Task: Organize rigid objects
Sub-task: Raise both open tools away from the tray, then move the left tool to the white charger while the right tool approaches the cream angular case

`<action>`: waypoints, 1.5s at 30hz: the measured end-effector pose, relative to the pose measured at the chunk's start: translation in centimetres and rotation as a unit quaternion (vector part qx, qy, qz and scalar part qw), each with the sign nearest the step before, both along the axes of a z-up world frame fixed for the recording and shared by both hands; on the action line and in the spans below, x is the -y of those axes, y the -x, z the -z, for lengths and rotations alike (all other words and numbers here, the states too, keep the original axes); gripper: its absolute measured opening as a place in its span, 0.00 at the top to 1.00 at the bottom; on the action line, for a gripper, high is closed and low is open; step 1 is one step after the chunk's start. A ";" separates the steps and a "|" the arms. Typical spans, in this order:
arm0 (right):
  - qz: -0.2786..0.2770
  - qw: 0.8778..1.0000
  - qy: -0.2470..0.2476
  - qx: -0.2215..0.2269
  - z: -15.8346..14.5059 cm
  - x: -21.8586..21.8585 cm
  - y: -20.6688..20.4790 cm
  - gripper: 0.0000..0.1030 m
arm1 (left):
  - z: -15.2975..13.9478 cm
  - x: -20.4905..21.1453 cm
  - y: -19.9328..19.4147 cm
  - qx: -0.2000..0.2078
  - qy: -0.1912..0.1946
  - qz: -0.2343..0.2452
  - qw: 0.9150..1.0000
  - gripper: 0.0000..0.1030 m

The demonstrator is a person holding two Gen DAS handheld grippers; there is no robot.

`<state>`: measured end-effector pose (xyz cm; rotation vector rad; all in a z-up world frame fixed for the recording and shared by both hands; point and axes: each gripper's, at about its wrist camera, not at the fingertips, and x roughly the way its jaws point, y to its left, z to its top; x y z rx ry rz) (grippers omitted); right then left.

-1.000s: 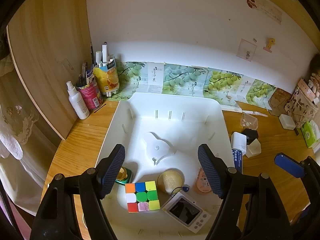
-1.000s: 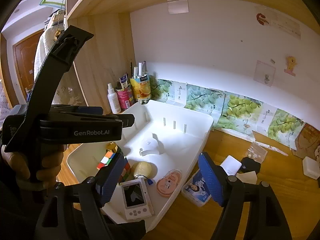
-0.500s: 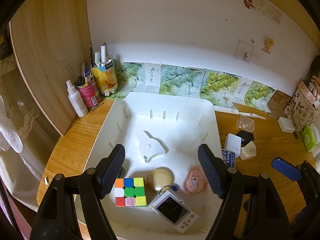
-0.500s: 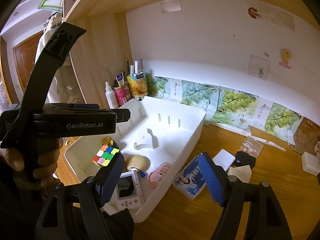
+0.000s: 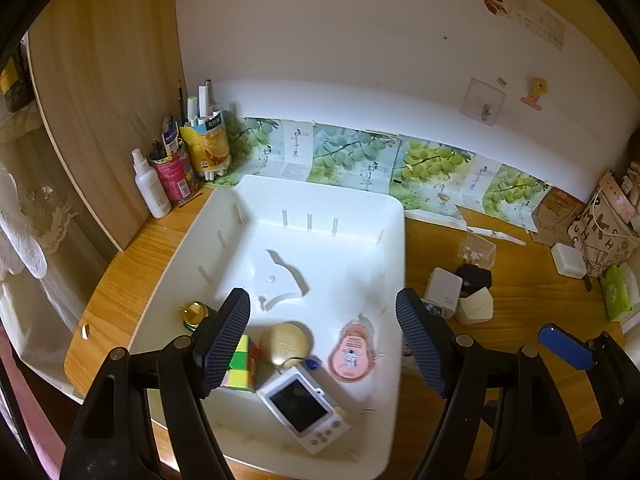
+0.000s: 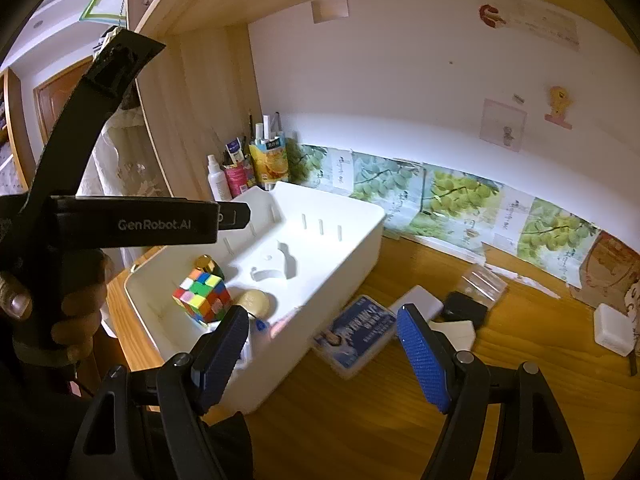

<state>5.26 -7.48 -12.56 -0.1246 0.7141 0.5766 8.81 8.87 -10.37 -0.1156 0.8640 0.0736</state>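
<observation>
Jaws apart, blue box (image 6: 354, 334) beside bin (image 6: 344, 252) wall

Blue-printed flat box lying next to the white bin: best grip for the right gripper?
Judging by its pose, the blue-printed box lies flat on the desk beside the white bin. Bring the right gripper down from above and pinch across its two long edges, clear of the bin wall.

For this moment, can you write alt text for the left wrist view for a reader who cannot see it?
The open left gripper hovers over a white bin on a wooden desk. The bin holds a Rubik's cube, a round yellow case, a small white handheld device and a pink tag. Small boxes sit on the desk to its right.
</observation>
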 end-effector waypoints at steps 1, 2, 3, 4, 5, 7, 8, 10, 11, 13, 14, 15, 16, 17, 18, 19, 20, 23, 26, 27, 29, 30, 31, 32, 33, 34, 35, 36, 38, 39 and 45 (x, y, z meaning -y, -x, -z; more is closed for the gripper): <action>0.000 1.000 0.002 0.000 0.0 0.3 0.0 0.25 | 0.0 0.3 0.0 -0.002 -0.001 0.000 1.000 0.24; 0.000 1.000 0.003 0.000 0.0 0.6 -0.1 0.25 | -0.1 0.8 -0.2 -0.006 -0.003 0.001 1.000 0.24; 0.000 1.000 0.005 0.000 -0.1 1.0 -0.1 0.25 | 0.0 1.1 -0.2 -0.009 -0.005 0.002 1.000 0.24; 0.000 1.000 0.007 0.001 -0.1 1.4 -0.1 0.25 | -0.1 1.5 -0.3 -0.012 -0.008 0.003 1.000 0.24; 0.000 1.000 0.008 0.002 -0.1 1.8 -0.2 0.25 | -0.1 2.0 -0.4 -0.015 -0.013 0.004 1.000 0.24; 0.003 1.000 0.011 0.003 0.0 2.4 -0.4 0.25 | -0.2 2.6 -0.7 -0.021 -0.019 0.006 1.000 0.24; 0.005 1.000 0.013 0.004 0.0 2.8 -0.5 0.25 | -0.2 2.9 -0.8 -0.025 -0.020 0.008 0.999 0.24; 0.010 1.000 0.018 0.010 0.1 3.5 -0.6 0.25 | -0.3 3.6 -1.2 -0.034 -0.020 0.016 0.999 0.24; 0.013 1.000 0.021 0.013 0.2 3.8 -0.7 0.25 | -0.4 3.8 -1.4 -0.038 -0.020 0.020 0.999 0.24; 0.018 0.999 0.024 0.020 0.3 4.5 -0.9 0.25 | -0.6 4.5 -1.8 -0.044 -0.021 0.030 0.998 0.24; 0.020 0.999 0.026 0.022 0.4 4.8 -1.0 0.25 | -0.7 4.7 -2.1 -0.047 -0.022 0.035 0.998 0.24; 0.024 0.999 0.028 0.025 0.6 5.2 -1.2 0.25 | -0.8 5.2 -2.4 -0.052 -0.025 0.045 0.997 0.24; 0.027 0.999 0.029 0.026 0.7 5.5 -1.4 0.25 | -0.8 5.5 -2.7 -0.055 -0.027 0.050 0.997 0.24; 0.030 0.999 0.030 0.027 0.8 5.8 -1.5 0.25 | -0.9 5.8 -3.0 -0.057 -0.029 0.056 0.996 0.24; 0.033 0.999 0.031 0.029 0.9 6.1 -1.6 0.25 | -1.1 6.1 -3.1 -0.055 -0.030 0.058 0.996 0.24; 0.038 0.998 0.032 0.032 1.0 6.5 -1.8 0.25 | -1.3 6.3 -3.3 -0.054 -0.029 0.061 0.996 0.24; 0.040 0.998 0.033 0.035 1.1 6.8 -1.9 0.25 | -1.3 6.5 -3.6 -0.055 -0.028 0.065 0.996 0.24; 0.048 0.997 0.035 0.044 1.4 7.7 -2.3 0.25 | -1.4 7.3 -4.6 -0.070 -0.022 0.076 0.994 0.24; 0.054 0.996 0.040 0.052 1.8 8.4 -2.7 0.25 | -1.2 8.2 -5.7 -0.088 -0.023 0.092 0.992 0.24; 0.055 0.996 0.042 0.055 1.9 8.6 -2.8 0.25 | -1.1 8.4 -5.9 -0.094 -0.024 0.096 0.991 0.24; 0.055 0.996 0.042 0.059 2.1 8.9 -3.1 0.25 | -0.8 8.8 -6.5 -0.109 -0.027 0.103 0.988 0.24; 0.056 0.996 0.041 0.060 2.2 9.1 -3.2 0.25 | -0.6 9.1 -6.8 -0.118 -0.025 0.108 0.987 0.24; 0.056 0.996 0.040 0.060 2.4 9.2 -3.3 0.25 | -0.4 9.3 -7.1 -0.125 -0.024 0.111 0.986 0.24; 0.056 0.996 0.041 0.061 2.5 9.4 -3.5 0.25 | -0.2 9.5 -7.4 -0.133 -0.024 0.112 0.984 0.24; 0.055 0.996 0.040 0.061 2.6 9.4 -3.6 0.25 | 0.1 9.8 -7.8 -0.145 -0.025 0.114 0.982 0.24; 0.053 0.996 0.040 0.062 2.8 9.5 -3.8 0.25 | 0.4 10.0 -8.1 -0.153 -0.027 0.115 0.981 0.24; 0.051 0.996 0.039 0.063 2.9 9.5 -3.9 0.25 | 0.7 10.3 -8.5 -0.166 -0.030 0.115 0.979 0.24; 0.049 0.996 0.039 0.063 3.0 9.4 -4.1 0.25 | 1.0 10.5 -8.8 -0.174 -0.031 0.114 0.977 0.24; 0.044 0.996 0.041 0.065 3.3 9.3 -4.3 0.25 | 1.6 10.6 -9.3 -0.190 -0.033 0.113 0.975 0.24; 0.041 0.996 0.044 0.067 3.6 9.1 -4.5 0.25 | 2.0 10.7 -9.7 -0.201 -0.034 0.111 0.973 0.24; 0.026 0.997 0.050 0.059 4.6 8.2 -5.4 0.25 | 4.0 11.1 -11.4 -0.245 -0.024 0.106 0.963 0.24</action>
